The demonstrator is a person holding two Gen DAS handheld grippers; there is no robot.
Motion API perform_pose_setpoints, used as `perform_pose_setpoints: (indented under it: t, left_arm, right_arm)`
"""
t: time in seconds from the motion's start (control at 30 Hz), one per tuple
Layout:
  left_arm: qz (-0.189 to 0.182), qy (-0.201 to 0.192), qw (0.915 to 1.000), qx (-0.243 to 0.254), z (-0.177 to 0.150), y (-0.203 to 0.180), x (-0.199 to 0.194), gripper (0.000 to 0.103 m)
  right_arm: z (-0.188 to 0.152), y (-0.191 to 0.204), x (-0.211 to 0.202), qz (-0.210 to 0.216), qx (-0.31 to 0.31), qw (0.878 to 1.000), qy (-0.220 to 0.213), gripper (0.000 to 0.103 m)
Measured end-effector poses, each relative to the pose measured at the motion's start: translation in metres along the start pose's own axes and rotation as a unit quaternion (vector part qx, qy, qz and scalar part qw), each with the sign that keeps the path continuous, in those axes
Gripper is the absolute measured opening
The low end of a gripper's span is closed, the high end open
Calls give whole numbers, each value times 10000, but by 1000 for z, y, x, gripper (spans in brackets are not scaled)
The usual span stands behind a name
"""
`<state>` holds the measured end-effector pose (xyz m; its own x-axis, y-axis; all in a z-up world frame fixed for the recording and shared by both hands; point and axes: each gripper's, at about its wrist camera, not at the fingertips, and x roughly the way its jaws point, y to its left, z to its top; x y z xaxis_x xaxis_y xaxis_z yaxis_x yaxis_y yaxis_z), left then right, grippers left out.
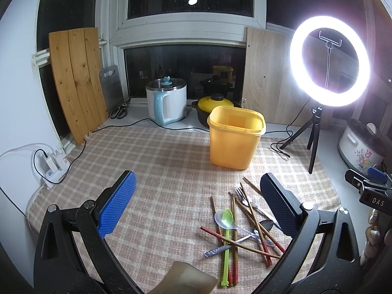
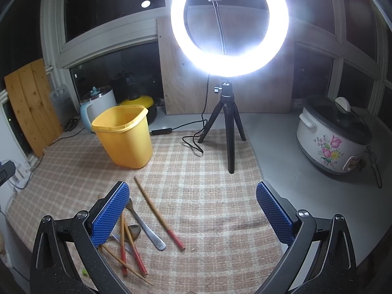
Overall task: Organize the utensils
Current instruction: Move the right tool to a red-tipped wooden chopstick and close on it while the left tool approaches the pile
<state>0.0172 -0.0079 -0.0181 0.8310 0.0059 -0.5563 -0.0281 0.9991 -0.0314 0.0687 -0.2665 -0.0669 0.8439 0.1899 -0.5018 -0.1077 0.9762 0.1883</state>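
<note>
Left gripper (image 1: 197, 202): fingers spread wide, holding nothing, hovering above the cloth (image 1: 159, 171). Right gripper (image 2: 192, 214): fingers likewise wide, nothing between them.

Landmark: yellow bin (image 1: 235, 137), upright and open-topped on the cloth.

Utensils (image 1: 245, 227) lie in a loose crossed pile on the cloth, in front of the bin and apart from it. The pile holds red-tipped chopsticks (image 1: 252, 223), a fork (image 1: 247, 199), a clear spoon (image 1: 226, 219), a green spoon (image 1: 227, 245) and a metal spoon (image 1: 265, 225). In the right wrist view one chopstick (image 2: 158, 214) lies by itself at the edge of the pile, on the side toward the tripod, pointing toward the bin; the other pieces are partly hidden behind the right gripper's left finger.

Ring light (image 1: 329, 60), lit, stands on a tripod (image 1: 312, 137) beside the bin. Kettle (image 1: 166, 103) and yellow-lidded pot (image 1: 215, 107) stand behind the bin. Rice cooker (image 2: 333, 139) sits off the cloth, beyond the tripod from the bin.
</note>
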Motion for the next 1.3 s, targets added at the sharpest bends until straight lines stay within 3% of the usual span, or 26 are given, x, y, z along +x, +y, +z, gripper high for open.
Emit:
perform_pose_setpoints:
  t: [0.67,0.83,1.0,1.1,1.17,1.2,1.3]
  left_arm:
    - [-70,552,9985,-13,-21,2,25,101]
    - [-149,810,9965,-112,-33,5,33,96]
    - [-341,1181,9916,-408,-47,11,45,75]
    - [-469,1382,9874,-612,-54,16,51,70]
    - [-542,1493,9848,-706,-58,17,54,61]
    - [-602,1556,9831,-760,-60,18,55,59]
    - [-682,1664,9795,-908,-66,21,58,58]
  right_arm:
    - [-8,10,34,60,-411,9981,454,102]
    - [-14,9,42,515,-465,9965,472,102]
    - [-19,11,50,799,-703,9925,603,100]
    - [-22,13,58,1045,-883,9875,783,97]
    - [-23,13,64,1131,-959,9849,889,94]
    - [-23,13,68,1175,-1008,9833,959,88]
    - [-24,11,78,1341,-1006,9786,1191,84]
